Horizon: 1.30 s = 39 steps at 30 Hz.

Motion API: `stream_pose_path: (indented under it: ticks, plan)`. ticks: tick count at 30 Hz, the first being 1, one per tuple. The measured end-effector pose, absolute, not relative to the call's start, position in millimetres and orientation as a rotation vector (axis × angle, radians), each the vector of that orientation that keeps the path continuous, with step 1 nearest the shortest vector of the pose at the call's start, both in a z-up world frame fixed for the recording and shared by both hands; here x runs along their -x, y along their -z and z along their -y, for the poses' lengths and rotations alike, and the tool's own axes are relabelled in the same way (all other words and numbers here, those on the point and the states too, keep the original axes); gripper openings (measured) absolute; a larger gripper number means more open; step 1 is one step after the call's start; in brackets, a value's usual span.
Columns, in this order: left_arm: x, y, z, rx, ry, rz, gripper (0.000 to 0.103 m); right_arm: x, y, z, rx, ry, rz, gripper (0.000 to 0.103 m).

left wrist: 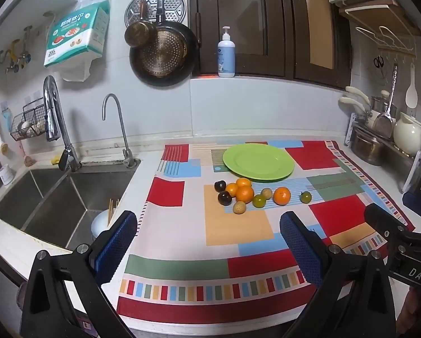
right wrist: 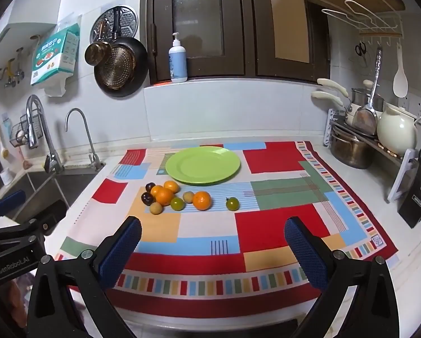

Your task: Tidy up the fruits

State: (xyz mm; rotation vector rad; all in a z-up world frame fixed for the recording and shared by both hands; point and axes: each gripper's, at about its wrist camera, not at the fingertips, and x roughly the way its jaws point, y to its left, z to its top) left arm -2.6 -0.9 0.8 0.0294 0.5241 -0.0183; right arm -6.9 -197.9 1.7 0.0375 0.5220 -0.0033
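A cluster of small fruits lies on a colourful patterned cloth (left wrist: 182, 242): several oranges (left wrist: 244, 193) (right wrist: 164, 196), two dark plums (left wrist: 224, 198) (right wrist: 147, 198), two tan fruits (left wrist: 239, 207) (right wrist: 156, 208) and green ones (left wrist: 259, 200) (right wrist: 177, 204), with one green fruit (left wrist: 305, 197) (right wrist: 232, 204) apart to the right. An empty green plate (left wrist: 258, 162) (right wrist: 202, 164) sits just behind them. My left gripper (left wrist: 207, 231) and right gripper (right wrist: 212, 232) are both open and empty, hovering above the cloth's near part, well short of the fruit.
A steel sink (left wrist: 55, 197) with taps lies left of the cloth, holding a bowl with chopsticks (left wrist: 103, 219). A rack with pots and a white kettle (right wrist: 396, 132) stands at the right. A knife block (right wrist: 418, 197) is near the right edge. A soap bottle (right wrist: 178, 62) stands on the sill.
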Motion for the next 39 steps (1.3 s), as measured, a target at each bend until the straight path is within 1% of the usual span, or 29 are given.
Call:
stream_pose_path:
  ticks: [39]
  plan:
    - [-0.4,-6.1,5.6,-0.027,0.007,-0.504,0.103,2.7,-4.1,197.9,-0.046,-0.008,-0.521,0.103]
